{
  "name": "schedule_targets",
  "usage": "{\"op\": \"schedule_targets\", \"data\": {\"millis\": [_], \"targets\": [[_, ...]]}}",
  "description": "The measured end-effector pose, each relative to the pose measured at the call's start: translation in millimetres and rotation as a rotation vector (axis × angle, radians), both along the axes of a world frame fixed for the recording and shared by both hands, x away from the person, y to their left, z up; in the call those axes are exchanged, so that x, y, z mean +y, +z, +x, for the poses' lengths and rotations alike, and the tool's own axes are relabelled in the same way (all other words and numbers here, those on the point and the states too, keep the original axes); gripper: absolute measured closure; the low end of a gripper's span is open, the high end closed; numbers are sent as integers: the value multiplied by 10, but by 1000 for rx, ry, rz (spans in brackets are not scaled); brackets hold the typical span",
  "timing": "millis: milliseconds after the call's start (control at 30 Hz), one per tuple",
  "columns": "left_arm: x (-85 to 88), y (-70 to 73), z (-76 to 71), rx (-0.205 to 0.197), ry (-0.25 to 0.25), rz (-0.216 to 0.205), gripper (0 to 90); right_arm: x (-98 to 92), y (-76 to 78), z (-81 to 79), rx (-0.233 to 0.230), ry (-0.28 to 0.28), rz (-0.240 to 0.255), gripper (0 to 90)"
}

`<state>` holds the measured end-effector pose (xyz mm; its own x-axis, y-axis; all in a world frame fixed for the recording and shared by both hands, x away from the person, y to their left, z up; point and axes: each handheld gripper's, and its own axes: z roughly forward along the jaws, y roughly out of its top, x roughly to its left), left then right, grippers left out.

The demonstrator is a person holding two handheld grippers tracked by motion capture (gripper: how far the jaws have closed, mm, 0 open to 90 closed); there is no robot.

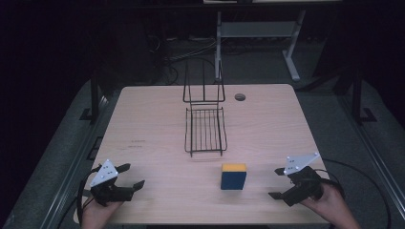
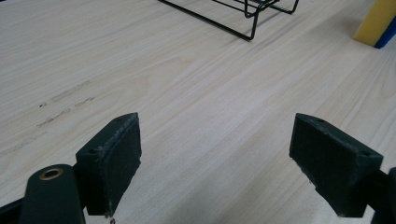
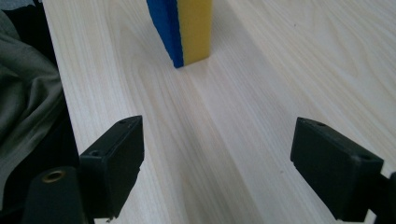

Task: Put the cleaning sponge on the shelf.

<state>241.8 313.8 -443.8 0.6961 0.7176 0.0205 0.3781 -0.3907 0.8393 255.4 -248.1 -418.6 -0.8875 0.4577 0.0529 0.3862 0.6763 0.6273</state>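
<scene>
High view | sponge [image 1: 233, 176] upright just before rack [image 1: 205, 130] | looks light, squashy: pinch broad faces | left gripper [image 1: 128, 177], right gripper [image 1: 276, 182] both spread, empty

Wooden table [image 1: 157, 138]: wire rack [image 1: 205, 129], sponge [image 1: 233, 176]

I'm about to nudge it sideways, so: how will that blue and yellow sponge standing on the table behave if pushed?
The sponge stands upright on a narrow edge, so a push high up would probably tip it. It looks like foam, likely light and squashy, so it may slide easily or give under the jaws. Its flat faces mean it shouldn't roll.
</scene>
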Motion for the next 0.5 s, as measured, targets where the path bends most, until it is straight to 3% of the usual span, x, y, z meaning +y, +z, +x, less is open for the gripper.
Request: {"op": "schedule_targets", "data": {"millis": [500], "targets": [[-3,16,8,-6,-6,4,163,192,84,82,-6,56,-4,170]]}}
